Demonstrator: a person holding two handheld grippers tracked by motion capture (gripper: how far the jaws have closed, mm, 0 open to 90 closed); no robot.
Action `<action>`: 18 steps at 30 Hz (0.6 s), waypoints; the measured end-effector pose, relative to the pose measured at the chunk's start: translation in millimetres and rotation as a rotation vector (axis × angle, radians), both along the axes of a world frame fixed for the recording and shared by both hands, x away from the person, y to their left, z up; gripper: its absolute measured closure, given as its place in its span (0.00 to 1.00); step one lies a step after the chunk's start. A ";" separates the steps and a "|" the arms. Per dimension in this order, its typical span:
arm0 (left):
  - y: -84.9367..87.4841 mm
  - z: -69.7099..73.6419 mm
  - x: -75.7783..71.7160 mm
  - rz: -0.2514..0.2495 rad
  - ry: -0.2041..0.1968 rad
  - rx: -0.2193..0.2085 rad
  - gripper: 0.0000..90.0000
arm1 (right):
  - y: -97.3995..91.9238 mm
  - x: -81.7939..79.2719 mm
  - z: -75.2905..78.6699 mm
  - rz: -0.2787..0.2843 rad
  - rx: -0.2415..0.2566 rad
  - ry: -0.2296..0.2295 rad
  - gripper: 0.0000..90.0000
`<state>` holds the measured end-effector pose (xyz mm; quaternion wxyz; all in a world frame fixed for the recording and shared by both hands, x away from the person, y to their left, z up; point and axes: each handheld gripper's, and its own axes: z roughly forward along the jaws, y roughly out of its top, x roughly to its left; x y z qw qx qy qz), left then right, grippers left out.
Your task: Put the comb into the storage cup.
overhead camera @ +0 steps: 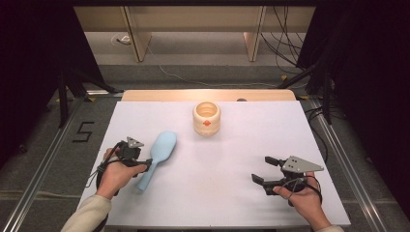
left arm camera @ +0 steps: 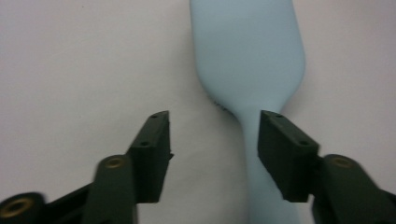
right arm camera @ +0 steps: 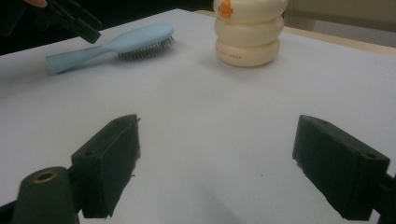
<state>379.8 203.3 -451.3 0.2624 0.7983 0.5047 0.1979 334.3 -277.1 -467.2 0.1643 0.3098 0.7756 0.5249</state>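
Left gripper (overhead camera: 145,166), lower left: jaws apart, straddling blue hairbrush (overhead camera: 158,155) handle, no grip. Right gripper (overhead camera: 261,170) open, empty. Brush flat on table, pickup pending, cream cup (overhead camera: 207,118) untouched.

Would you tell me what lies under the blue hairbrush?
The hairbrush lies bristles down on the white table sheet. The right gripper view shows bristles touching the sheet; whatever sits directly beneath the head is covered.

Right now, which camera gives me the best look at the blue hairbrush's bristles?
The right gripper view: the blue hairbrush lies bristles-down on the white table, and its bristles show side-on under the head. The high view shows just its smooth back. The left gripper view shows the back close up, with a few bristle tips at the neck.
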 end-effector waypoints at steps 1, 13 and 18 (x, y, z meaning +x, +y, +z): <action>-4.6 3.6 1.2 0.006 0.008 0.002 0.40 | -0.1 -0.1 0.1 -0.001 -0.001 0.000 0.18; -24.4 2.5 16.3 -0.042 0.115 0.058 0.17 | -0.3 0.0 0.0 0.000 0.000 0.003 0.18; -26.9 -3.4 22.2 -0.044 0.165 0.089 0.17 | -0.3 0.0 -0.1 0.001 -0.001 0.004 0.18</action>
